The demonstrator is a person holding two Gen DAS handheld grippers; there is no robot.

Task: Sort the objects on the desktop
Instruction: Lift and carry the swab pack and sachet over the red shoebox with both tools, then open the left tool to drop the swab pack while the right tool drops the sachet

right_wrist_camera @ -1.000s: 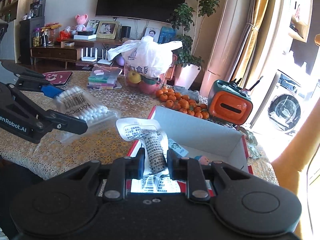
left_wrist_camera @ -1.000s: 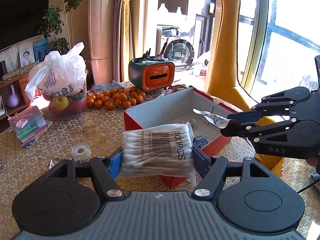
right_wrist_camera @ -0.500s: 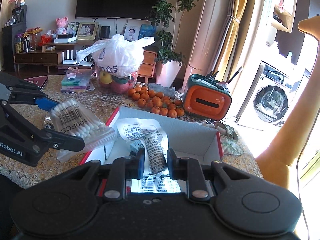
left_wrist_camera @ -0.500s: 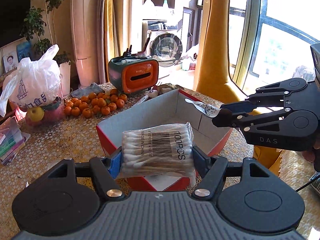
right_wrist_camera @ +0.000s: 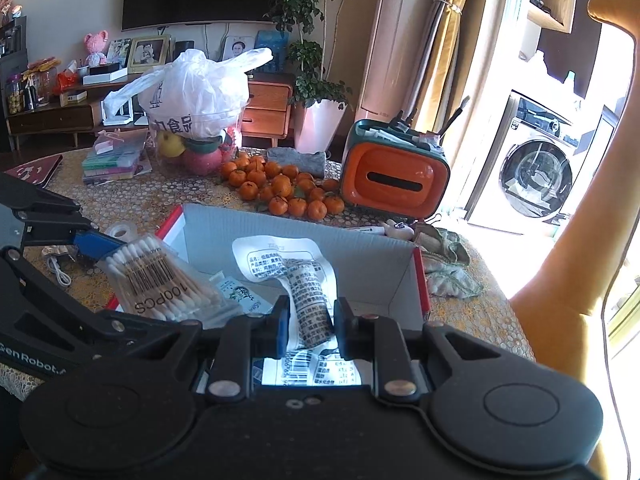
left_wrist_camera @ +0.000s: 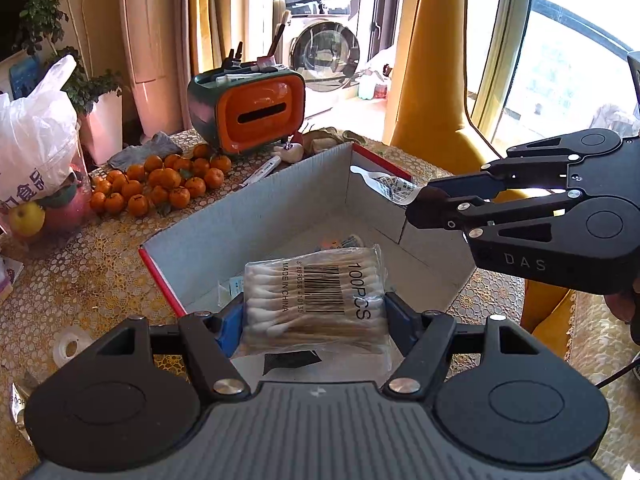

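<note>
- Sunlit living room; a bench (left_wrist_camera: 80, 248) under a gold lace cloth carries one open cardboard box (left_wrist_camera: 256, 220) with red outer walls and a grey inside.
- Left gripper (left_wrist_camera: 314, 316): its fingers are pinched on the two short ends of one clear pack of cotton swabs (left_wrist_camera: 316, 300). The pack's long axis runs 9 to 3 o'clock in the left wrist view, and the swabs lie the same way. Its barcode label faces up, with "100PCS" at the 3 o'clock end. The pack is held over the near half of the box.
- Right gripper (right_wrist_camera: 308, 320): its fingers are pressed onto one white printed sachet (right_wrist_camera: 304, 280). The sachet's long axis points toward 12 o'clock in the right wrist view, away from the camera. Its free end is over the box interior.
- Change from one second ago: both grippers have moved from beside the box's near rim to over its opening, and both loads are unchanged.
- Count: two grippers, two held items, one box.
- Also on the bench: one orange tissue holder (left_wrist_camera: 256, 114) at 12 o'clock, a heap of tangerines (left_wrist_camera: 160, 184) at 10 o'clock, one white plastic bag (left_wrist_camera: 36, 136) at 9 o'clock, and one tape roll (left_wrist_camera: 72, 346) at 8 o'clock.
</note>
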